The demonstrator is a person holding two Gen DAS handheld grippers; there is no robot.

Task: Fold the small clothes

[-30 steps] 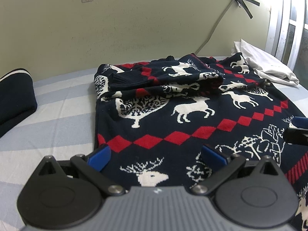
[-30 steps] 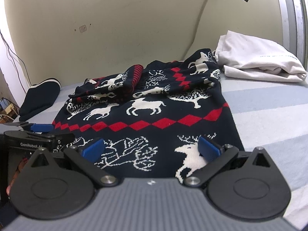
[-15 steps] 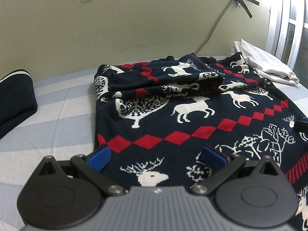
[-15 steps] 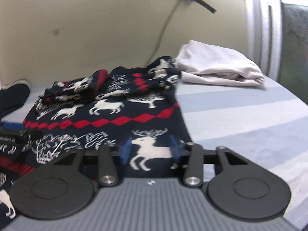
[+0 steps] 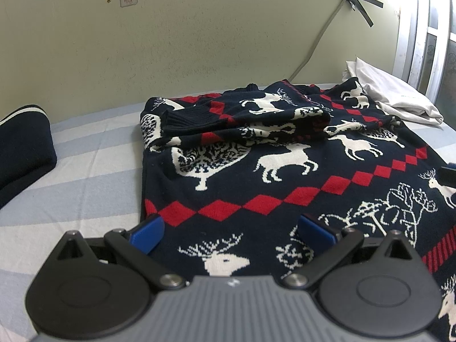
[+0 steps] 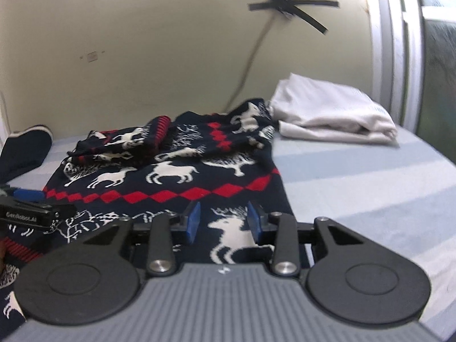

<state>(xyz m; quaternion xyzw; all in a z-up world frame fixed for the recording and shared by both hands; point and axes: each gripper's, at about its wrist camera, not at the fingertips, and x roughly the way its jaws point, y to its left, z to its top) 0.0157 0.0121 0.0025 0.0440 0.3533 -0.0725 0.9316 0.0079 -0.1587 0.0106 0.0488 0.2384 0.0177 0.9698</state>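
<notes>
Since a second ago, the right gripper (image 6: pixel 223 222) has been swung toward the near right hem of the navy knitted sweater with white reindeer and red diamonds (image 5: pixel 285 165), its fingers narrowed though not closed. At the sweater's near left corner, the left gripper (image 5: pixel 230 232) is held wide apart. The sweater is spread on the blue striped bed sheet (image 5: pixel 71 171), sleeves folded inward. Soft, thick, limp knit is judged; hem corners should be pinched.
</notes>
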